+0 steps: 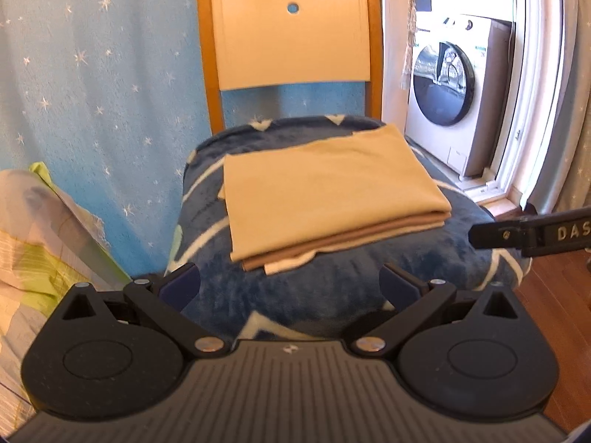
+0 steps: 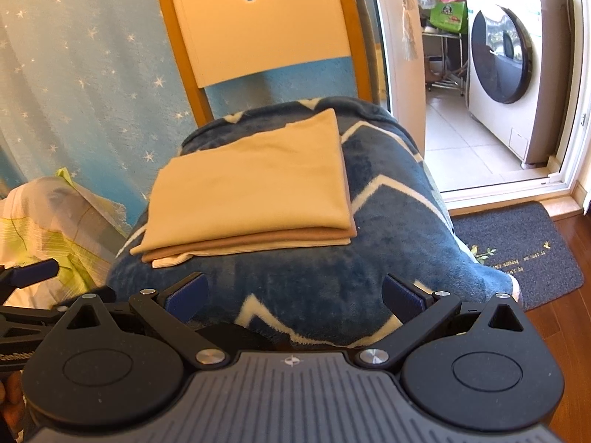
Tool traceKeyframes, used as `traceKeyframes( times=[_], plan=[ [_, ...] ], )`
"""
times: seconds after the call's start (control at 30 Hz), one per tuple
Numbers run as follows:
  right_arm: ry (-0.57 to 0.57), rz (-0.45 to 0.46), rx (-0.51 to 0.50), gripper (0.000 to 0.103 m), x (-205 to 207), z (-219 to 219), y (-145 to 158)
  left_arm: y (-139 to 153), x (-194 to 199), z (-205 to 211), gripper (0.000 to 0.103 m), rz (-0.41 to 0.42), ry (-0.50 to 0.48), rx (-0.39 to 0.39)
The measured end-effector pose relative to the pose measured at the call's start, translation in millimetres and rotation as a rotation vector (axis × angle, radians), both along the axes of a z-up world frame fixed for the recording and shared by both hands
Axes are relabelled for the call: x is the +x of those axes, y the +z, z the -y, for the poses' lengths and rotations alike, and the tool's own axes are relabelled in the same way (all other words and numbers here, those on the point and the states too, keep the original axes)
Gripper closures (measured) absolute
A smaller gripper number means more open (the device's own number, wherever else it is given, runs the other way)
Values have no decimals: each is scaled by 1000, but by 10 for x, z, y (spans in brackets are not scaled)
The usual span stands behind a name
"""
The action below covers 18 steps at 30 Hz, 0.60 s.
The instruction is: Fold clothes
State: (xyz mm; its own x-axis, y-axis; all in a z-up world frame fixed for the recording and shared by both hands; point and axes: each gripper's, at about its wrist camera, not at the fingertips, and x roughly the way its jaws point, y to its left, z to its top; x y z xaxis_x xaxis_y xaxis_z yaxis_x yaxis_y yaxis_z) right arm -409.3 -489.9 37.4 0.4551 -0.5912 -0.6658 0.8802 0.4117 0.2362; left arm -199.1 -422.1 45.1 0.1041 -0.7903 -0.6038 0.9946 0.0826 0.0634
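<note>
Tan cloth [image 1: 325, 188] lies folded in a flat stack mid-seat on the blanket [image 1: 332, 277], lower layers peeking at the front edge. Left gripper [image 1: 290, 282] and right gripper [image 2: 295, 291] both gape wide, empty, short of it. Risk: a nudge skews the loose layers.

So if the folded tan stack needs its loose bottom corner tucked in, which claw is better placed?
Probably the left claw. The cream layer poking out of the tan stack sits near its left front corner, almost straight ahead of that open claw. The right claw is also open and empty, but centred further right over the blue blanket.
</note>
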Motion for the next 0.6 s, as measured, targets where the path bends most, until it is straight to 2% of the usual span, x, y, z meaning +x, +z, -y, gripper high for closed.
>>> traceKeyframes(
  times=[0.1,0.3,0.6],
  plan=[
    [1,-6,-10,0,-33,-54,49,8,-33,-45,1,17,8,10],
    [1,-21,-31,0,-105,-159,159,10,-31,-113,1,-5,28,27],
    [-1,-35,-34,0,-184,-275,235,96,-6,-210,1,-41,49,-4]
  ],
)
